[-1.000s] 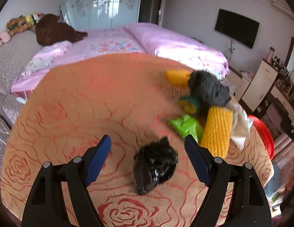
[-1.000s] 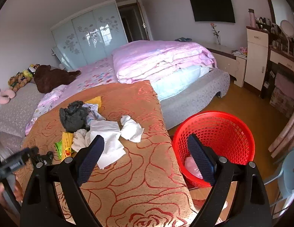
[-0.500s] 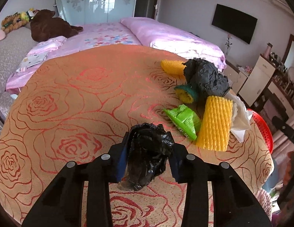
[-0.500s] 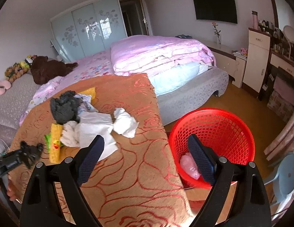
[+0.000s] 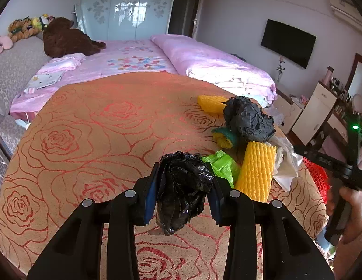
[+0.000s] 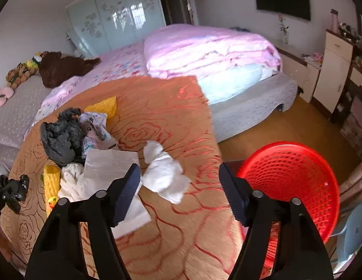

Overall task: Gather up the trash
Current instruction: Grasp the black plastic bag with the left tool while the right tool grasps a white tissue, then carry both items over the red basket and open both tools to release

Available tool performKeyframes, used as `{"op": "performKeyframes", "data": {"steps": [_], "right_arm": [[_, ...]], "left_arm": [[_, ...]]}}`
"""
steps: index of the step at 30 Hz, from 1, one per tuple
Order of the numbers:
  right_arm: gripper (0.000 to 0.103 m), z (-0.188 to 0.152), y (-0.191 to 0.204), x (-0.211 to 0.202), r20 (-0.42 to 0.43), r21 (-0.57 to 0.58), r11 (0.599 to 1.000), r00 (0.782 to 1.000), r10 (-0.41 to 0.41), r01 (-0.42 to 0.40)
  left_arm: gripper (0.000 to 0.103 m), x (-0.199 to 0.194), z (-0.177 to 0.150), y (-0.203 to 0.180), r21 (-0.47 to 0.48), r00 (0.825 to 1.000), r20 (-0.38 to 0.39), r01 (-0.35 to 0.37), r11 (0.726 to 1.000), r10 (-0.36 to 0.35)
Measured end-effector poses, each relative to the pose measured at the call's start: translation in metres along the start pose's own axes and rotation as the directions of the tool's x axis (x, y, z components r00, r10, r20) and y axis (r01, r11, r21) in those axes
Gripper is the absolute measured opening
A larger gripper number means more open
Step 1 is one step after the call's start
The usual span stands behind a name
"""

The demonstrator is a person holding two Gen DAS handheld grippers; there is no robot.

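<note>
1. Clamping on the crumpled black bag (image 5: 183, 191), the left gripper (image 5: 182, 192) has just closed from wide apart and lifts it slightly off the rose-patterned cloth (image 5: 87, 140).
2. Jaws of the right gripper (image 6: 179, 187) have been narrowing, still empty, above the white tissue (image 6: 164, 177).
3. One piece is secured (the red mesh basket (image 6: 293, 186) waits beside the table).
4. Glossy film, ribbed yellow foam (image 5: 256, 170).

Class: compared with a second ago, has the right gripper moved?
Yes. The right gripper has shifted from over the red basket toward the white tissue, jaws closing.
</note>
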State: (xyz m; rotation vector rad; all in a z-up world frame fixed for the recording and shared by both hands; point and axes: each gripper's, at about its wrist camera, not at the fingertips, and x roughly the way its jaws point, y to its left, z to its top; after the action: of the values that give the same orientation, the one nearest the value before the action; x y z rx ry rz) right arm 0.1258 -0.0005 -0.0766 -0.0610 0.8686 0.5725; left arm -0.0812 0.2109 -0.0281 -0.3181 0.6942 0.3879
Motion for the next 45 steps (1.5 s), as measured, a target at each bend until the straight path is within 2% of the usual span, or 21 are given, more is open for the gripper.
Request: {"op": "performKeyframes", "data": {"steps": [4,7,9,11,23,30,45], "right_arm": [[0.061,0.002,0.005,0.019,-0.048,0.009,1.0,0.999,0.022,-0.021],[0.05,0.002,0.009,0.024,-0.052,-0.013,1.0,0.999,-0.008,0.008],[0.036,0.0,0.01,0.023,-0.054,-0.021,1.0,0.999,-0.002,0.001],[0.033,0.0,0.009,0.021,-0.051,-0.012,1.0,0.999,0.011,-0.012],[0.026,-0.006,0.013,-0.008,0.032,-0.063,0.998,0.999,0.0,0.002],[0.026,-0.01,0.013,-0.031,0.072,-0.061,0.998,0.997,0.015,-0.01],[0.026,-0.008,0.009,-0.085,0.169,-0.045,0.999,0.985,0.038,-0.03]], "left_arm": [[0.035,0.002,0.001,0.003,-0.012,1.0,0.0,0.004,1.0,-0.004],[0.035,0.002,0.0,0.004,-0.011,1.0,-0.001,0.007,1.0,-0.007],[0.035,0.002,-0.001,0.003,-0.008,1.0,-0.001,0.009,1.0,-0.009],[0.035,0.001,-0.001,0.003,-0.008,1.0,0.003,0.01,1.0,-0.01],[0.035,-0.006,0.002,-0.001,0.0,0.999,0.033,0.013,1.0,-0.013],[0.035,-0.013,0.009,-0.008,0.02,0.998,0.06,0.028,0.999,-0.03],[0.035,-0.015,0.041,-0.057,0.108,0.989,0.115,0.078,0.991,-0.09]]}}
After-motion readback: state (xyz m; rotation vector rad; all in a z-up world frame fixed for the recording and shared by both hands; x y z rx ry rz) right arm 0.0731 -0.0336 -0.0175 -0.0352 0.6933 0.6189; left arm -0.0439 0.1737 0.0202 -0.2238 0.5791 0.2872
